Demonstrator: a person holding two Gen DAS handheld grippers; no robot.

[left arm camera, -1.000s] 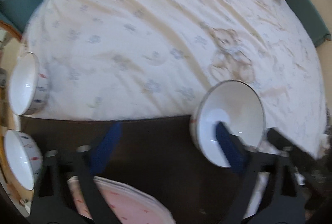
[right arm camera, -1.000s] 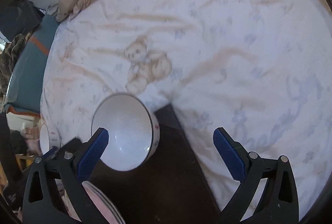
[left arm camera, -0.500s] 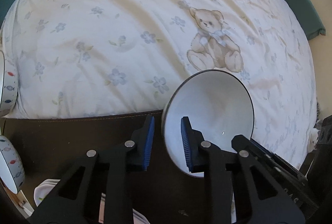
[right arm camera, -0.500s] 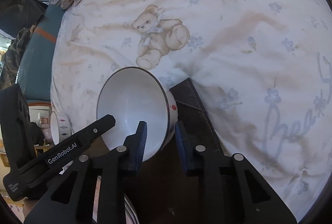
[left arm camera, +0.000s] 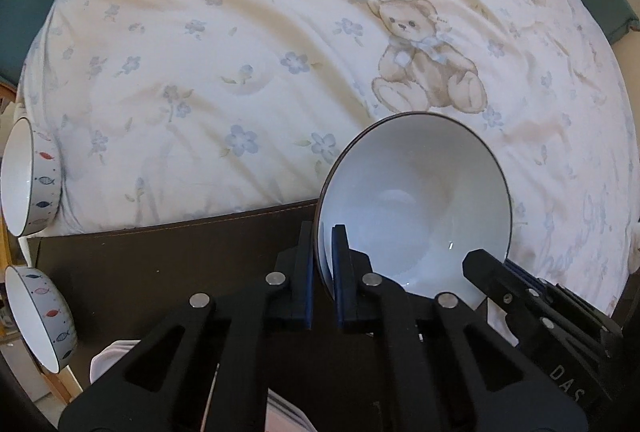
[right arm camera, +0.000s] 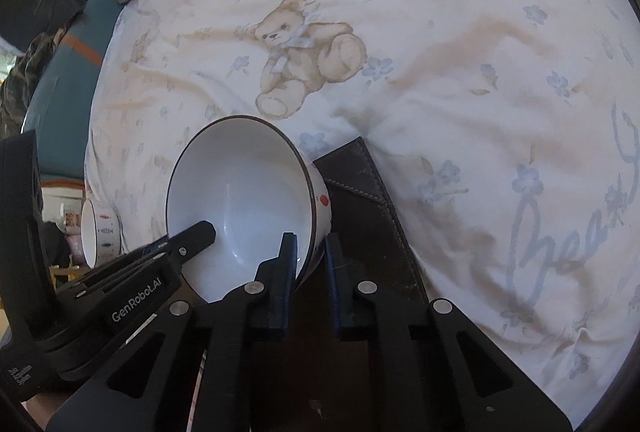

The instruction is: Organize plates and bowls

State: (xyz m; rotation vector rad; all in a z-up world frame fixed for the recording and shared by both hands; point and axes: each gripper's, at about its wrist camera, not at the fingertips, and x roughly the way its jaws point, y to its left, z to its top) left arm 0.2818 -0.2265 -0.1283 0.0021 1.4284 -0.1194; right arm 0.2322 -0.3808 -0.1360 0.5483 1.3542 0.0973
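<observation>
From the left wrist view, the left gripper (left arm camera: 322,272) is nearly closed, its two blue pads pinching the near-left rim of a white bowl (left arm camera: 416,200), one pad inside and one outside. The bowl tips up toward the camera over the edge of a dark board (left arm camera: 160,264), and it looks lifted rather than resting, though I cannot tell for sure. The right gripper (left arm camera: 516,276) shows at the bowl's opposite rim, its fingers drawn together there. Off to the left, two fish-pattern bowls sit apart from each other: the upper bowl (left arm camera: 30,178) against the bedsheet (left arm camera: 260,32), the lower bowl (left arm camera: 38,316) beside the board's left edge. A stack of pink plates (left arm camera: 112,356) peeks out under the gripper body, at the board's near side.

From the right wrist view, the right gripper (right arm camera: 310,264) is likewise almost shut on the bowl's (right arm camera: 236,200) right rim, one pad inside, one against the red-spotted outer wall. The left gripper (right arm camera: 188,240) reaches into the bowl from the other side. Beyond it, a fish bowl (right arm camera: 100,232) stands on the far left; which of the two it is I cannot say. The board (right arm camera: 360,200) runs under the bowl, with the sheet (right arm camera: 480,52) all around.

As I judge it, the sorting is only partly done: the plates look gathered already, but the three bowls are scattered, none nested. This one is held by both claws, and stacking it with the other two is left.
</observation>
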